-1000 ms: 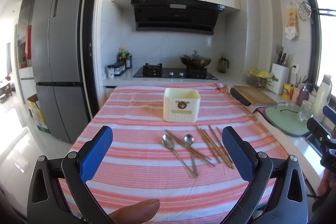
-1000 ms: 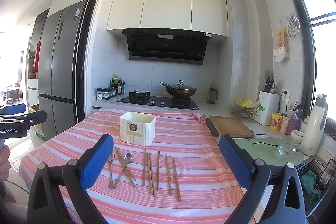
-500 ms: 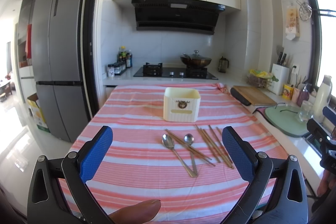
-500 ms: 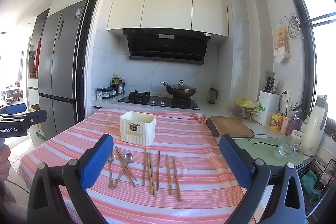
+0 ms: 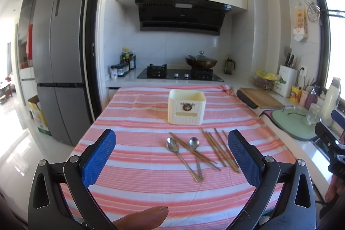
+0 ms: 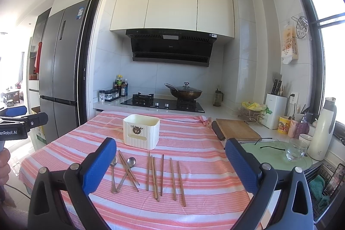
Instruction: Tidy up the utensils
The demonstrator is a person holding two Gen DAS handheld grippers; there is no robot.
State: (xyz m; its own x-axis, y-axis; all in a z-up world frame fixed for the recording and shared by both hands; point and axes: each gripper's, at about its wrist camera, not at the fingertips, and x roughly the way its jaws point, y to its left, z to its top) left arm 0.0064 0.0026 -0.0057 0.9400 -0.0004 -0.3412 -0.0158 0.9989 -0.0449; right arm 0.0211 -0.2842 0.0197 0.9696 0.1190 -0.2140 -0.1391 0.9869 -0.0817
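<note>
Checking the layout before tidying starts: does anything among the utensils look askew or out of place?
Yes. One pair of chopsticks lies diagonally across the two spoons, tangled with their handles, while the other chopsticks lie roughly parallel beside them. The holder stands upright. Nothing looks spilled or damaged.

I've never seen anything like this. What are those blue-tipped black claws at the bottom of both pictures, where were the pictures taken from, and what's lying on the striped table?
There is no robot here: a person holds a two-finger claw in each hand, each with a camera looking forward along its fingers. One picture comes from the left gripper, the other from the right gripper. Both are open and hold nothing.

On the pink-striped tablecloth stands a cream utensil box. In front of it lie two spoons with a pair of chopsticks crossing them, and more loose chopsticks to the right. Nothing has been sorted yet. Behind are a stove and a fridge.
</note>
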